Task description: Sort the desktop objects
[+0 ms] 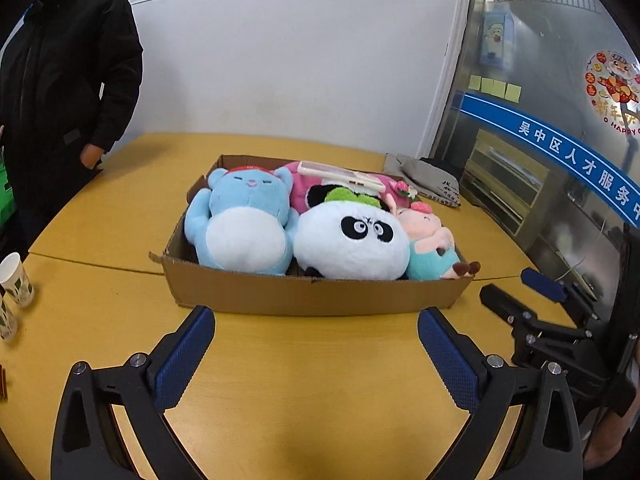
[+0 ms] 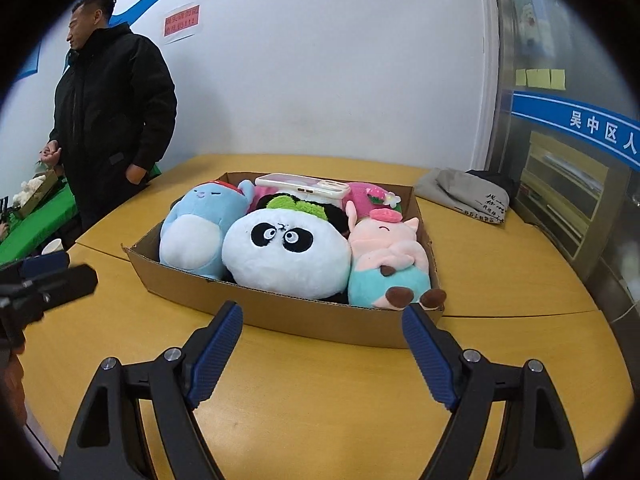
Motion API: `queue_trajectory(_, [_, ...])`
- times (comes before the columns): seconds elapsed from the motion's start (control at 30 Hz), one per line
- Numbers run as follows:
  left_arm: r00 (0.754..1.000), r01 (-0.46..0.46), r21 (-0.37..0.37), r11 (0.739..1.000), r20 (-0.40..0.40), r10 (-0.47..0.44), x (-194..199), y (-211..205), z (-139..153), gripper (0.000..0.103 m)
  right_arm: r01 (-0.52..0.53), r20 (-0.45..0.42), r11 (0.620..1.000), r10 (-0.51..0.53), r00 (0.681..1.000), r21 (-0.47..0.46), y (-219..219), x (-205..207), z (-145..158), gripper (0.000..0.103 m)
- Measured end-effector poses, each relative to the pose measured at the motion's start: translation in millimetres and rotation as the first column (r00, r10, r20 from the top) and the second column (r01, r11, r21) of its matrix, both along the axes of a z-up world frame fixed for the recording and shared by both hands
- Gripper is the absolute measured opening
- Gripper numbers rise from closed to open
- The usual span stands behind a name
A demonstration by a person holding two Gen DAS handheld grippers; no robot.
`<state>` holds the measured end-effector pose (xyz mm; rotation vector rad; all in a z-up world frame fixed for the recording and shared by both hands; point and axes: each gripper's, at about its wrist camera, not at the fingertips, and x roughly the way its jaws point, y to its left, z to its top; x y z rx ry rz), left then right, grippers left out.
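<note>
A shallow cardboard box (image 1: 312, 298) (image 2: 320, 318) sits on the yellow table. It holds a blue plush (image 1: 244, 224) (image 2: 196, 236), a panda plush (image 1: 352, 240) (image 2: 288, 252), a pink pig plush (image 1: 432, 248) (image 2: 388, 264), and a pink plush (image 1: 304, 192) at the back. A white phone (image 1: 344, 178) (image 2: 304, 188) lies on top of the pink plush. My left gripper (image 1: 316, 328) is open and empty, just in front of the box. My right gripper (image 2: 322, 326) is open and empty, near the box's front wall; it also shows in the left wrist view (image 1: 524, 296).
A man in a black coat (image 2: 112, 120) stands at the table's far left. Paper cups (image 1: 16, 280) stand at the left edge. A grey folded bag (image 2: 468, 192) lies at the back right. A glass partition (image 1: 540, 140) runs along the right.
</note>
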<state>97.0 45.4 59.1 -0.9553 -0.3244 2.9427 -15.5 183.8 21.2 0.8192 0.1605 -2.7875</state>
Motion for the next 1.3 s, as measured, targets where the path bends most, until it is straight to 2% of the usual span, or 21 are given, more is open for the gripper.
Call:
queue_trajectory(0.13, [1.000, -0.008, 0.033, 0.999, 0.002, 0.008, 6.7, -4.6, -5.9, 0.103, 0.012, -0.002, 1.000, -0.012, 1.000, 0.000, 0.3, 4.1, -1.6, 0.082])
queue_trajectory(0.3, [1.000, -0.002, -0.010, 1.000, 0.004, 0.002, 10.2, -0.1, -8.8, 0.103, 0.015, 0.008, 1.000, -0.015, 1.000, -0.004, 0.7, 7.3, -8.4, 0.082])
queue_trajectory(1.07, [1.000, 0.001, -0.022, 1.000, 0.031, 0.000, 10.9, 1.9, -22.9, 0.103, 0.039, 0.041, 0.999, -0.039, 0.998, -0.012, 17.3, 20.3, -28.6, 0.082])
queue_trajectory(1.13, [0.999, 0.008, -0.016, 1.000, 0.031, -0.007, 10.0, 2.0, -22.6, 0.103, 0.044, 0.041, 0.999, -0.043, 0.998, -0.015, 18.8, 20.2, -28.4, 0.082])
queue_trajectory(1.23, [0.998, 0.043, 0.044, 0.998, 0.036, -0.045, 6.9, -1.8, -23.5, 0.103, 0.044, 0.045, 0.999, -0.043, 0.998, -0.015, 19.5, 20.1, -29.3, 0.082])
queue_trajectory(1.3, [0.999, 0.029, 0.058, 0.998, 0.036, -0.031, 4.9, -5.1, -23.3, 0.103, 0.045, 0.044, 0.999, -0.044, 0.998, -0.017, 20.2, 21.1, -30.1, 0.082])
